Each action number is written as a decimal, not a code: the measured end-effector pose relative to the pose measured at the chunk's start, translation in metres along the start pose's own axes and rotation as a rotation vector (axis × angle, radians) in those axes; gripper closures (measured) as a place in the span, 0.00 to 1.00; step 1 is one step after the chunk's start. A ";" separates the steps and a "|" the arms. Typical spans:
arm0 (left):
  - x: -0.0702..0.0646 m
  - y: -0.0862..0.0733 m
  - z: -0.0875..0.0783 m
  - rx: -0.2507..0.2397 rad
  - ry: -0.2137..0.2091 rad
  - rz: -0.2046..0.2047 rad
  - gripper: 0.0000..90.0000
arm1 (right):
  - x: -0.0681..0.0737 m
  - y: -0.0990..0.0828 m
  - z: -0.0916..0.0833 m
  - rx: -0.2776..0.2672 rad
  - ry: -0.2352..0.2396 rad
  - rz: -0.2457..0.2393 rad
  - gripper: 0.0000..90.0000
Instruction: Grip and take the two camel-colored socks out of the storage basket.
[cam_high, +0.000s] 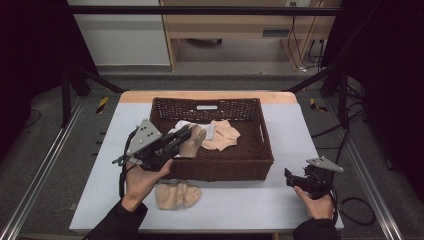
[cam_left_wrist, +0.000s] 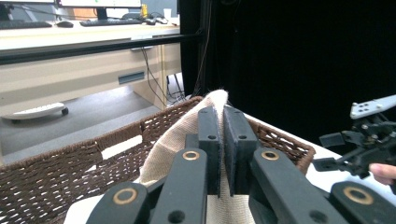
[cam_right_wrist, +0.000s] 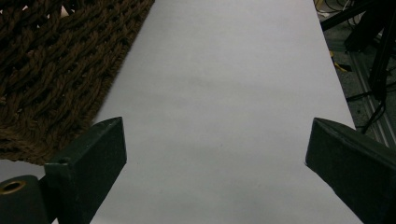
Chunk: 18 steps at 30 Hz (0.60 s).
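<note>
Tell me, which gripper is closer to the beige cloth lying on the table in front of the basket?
Left. The left gripper hangs just above and behind the beige crumpled cloth, shut on another beige cloth piece over the brown woven basket. The right gripper sits open, far off to the side.

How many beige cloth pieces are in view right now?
3: one clamped in the left gripper over the wicker basket, one lying inside the basket, one on the table in front. More may hide under the white cloth.
</note>
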<state>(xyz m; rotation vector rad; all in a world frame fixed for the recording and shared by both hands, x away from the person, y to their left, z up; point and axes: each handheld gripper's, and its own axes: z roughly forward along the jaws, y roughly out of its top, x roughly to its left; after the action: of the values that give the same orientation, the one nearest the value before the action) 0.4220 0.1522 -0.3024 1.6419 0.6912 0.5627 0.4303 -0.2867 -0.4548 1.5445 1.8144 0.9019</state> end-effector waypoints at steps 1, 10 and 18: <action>-0.002 -0.002 -0.009 -0.004 -0.006 0.006 0.95 | 0.000 0.000 -0.001 -0.006 -0.002 -0.001 0.06; -0.010 -0.018 -0.043 -0.002 -0.020 0.026 0.95 | 0.001 0.000 -0.002 -0.009 -0.001 -0.009 0.06; -0.017 -0.044 -0.055 0.044 -0.032 0.011 0.95 | 0.003 0.000 -0.003 -0.006 0.010 -0.010 0.07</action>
<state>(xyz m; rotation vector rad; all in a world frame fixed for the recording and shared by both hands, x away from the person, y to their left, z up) 0.3662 0.1832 -0.3358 1.6929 0.6755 0.5307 0.4274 -0.2846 -0.4528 1.5282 1.8230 0.9112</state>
